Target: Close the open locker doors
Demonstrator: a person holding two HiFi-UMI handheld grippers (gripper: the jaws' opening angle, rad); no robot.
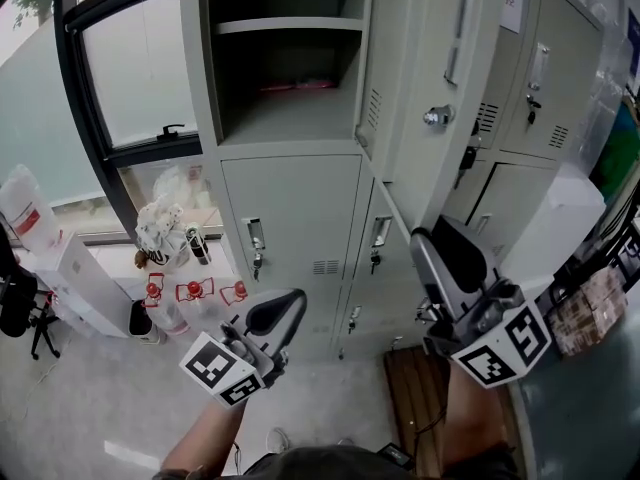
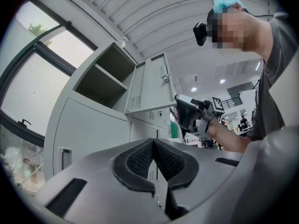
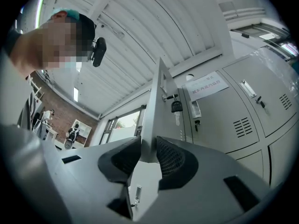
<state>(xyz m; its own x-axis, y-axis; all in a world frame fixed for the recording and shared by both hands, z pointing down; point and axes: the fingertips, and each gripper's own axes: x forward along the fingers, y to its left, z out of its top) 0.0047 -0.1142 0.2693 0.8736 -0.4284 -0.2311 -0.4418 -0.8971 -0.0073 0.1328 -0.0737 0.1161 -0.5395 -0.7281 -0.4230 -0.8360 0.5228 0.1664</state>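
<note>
The grey lockers have one upper compartment (image 1: 290,78) standing open, with a shelf inside. Its open door (image 1: 430,68) swings out toward me, a key (image 1: 437,117) in its lock. My right gripper (image 1: 430,243) is at the door's lower edge. In the right gripper view the door's edge (image 3: 156,111) runs between the two pads (image 3: 170,157), and the right gripper (image 3: 148,150) is shut on it. My left gripper (image 1: 295,303) hangs lower left, in front of closed lower doors, shut and empty. The left gripper (image 2: 153,146) view also shows the door (image 2: 149,85) and the right gripper (image 2: 187,113).
Closed locker doors (image 1: 290,213) sit below and to the right (image 1: 550,78) of the open one. A dark-framed window (image 1: 130,68) is at the left, with bottles and bags (image 1: 175,238) below it. A wooden board (image 1: 420,398) lies on the floor by my feet.
</note>
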